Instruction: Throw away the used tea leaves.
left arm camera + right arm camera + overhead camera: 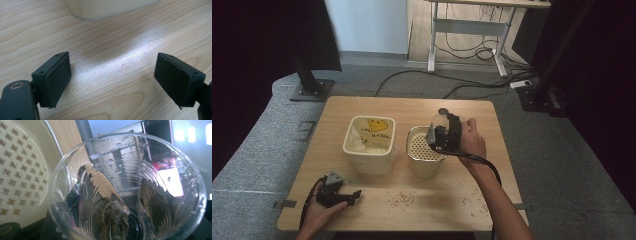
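A person is working at a wooden bench. The right gripper is holding a clear plastic cup, its jaws clamped on the cup, tipped over a cream bin with a perforated strainer insert, likely so the wet brown clump inside can slide out while liquid drains through the holes. A second cream bin, lined with a yellow-printed bag, is sitting just left. The left gripper is resting idle on the bench, jaws wide apart and holding nothing, keeping clear.
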`<state>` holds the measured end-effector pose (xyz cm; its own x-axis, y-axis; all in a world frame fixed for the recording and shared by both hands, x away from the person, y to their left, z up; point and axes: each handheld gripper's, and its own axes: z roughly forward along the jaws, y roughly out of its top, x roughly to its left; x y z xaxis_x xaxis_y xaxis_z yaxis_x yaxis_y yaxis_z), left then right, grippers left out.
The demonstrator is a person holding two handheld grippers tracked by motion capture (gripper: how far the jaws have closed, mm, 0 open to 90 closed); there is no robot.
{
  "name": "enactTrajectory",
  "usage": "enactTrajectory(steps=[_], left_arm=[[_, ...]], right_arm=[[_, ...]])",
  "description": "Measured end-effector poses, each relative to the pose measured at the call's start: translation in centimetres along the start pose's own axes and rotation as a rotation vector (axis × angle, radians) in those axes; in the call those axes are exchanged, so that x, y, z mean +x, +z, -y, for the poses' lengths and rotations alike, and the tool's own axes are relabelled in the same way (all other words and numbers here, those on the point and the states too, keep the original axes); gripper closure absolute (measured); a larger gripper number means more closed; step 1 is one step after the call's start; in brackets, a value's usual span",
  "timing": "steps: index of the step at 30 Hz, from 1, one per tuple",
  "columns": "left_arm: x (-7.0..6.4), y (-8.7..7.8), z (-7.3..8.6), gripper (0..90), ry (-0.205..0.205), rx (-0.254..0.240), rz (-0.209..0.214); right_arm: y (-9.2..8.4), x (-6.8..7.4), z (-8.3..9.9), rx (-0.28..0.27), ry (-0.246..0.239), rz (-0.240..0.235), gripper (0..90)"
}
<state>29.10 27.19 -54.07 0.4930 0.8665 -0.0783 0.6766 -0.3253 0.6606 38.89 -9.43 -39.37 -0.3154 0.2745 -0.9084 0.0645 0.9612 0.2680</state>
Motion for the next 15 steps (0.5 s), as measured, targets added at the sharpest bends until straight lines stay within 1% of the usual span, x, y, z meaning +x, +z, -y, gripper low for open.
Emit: enactTrajectory(steps=[2, 4, 5, 7, 10, 12, 13, 15], left_arm=[[0.0, 0.0, 0.0, 13.9, 0.001, 0.000, 0.000], [0.0, 0.0, 0.0, 13.9, 0.001, 0.001, 0.000], [0.0, 0.0, 0.0, 13.9, 0.001, 0.001, 0.000], [0.0, 0.0, 0.0, 13.9, 0.002, 0.000, 0.000], [0.0, 0.0, 0.0, 14.0, 0.003, 0.001, 0.000], [0.0, 0.0, 0.0, 13.9, 0.003, 0.002, -0.001], [0.0, 0.0, 0.0, 13.9, 0.003, 0.002, -0.002], [0.0, 0.0, 0.0, 13.9, 0.004, 0.003, -0.003]], right_arm=[[0.0, 0.5, -0.4, 0.015, -0.100, 0.045, 41.6], [0.0, 1.5, -0.7, 0.037, -0.200, 0.110, 41.6], [0.1, 1.8, -0.8, 0.037, -0.246, 0.126, 41.6], [0.2, 2.3, -0.9, 0.032, -0.286, 0.149, 41.7], [0.3, 2.9, -1.1, 0.039, -0.366, 0.180, 41.7], [0.4, 3.2, -1.3, 0.045, -0.454, 0.229, 41.8], [0.5, 3.3, -1.4, 0.041, -0.485, 0.245, 41.8], [0.4, 3.6, -1.6, 0.054, -0.550, 0.278, 41.8]])
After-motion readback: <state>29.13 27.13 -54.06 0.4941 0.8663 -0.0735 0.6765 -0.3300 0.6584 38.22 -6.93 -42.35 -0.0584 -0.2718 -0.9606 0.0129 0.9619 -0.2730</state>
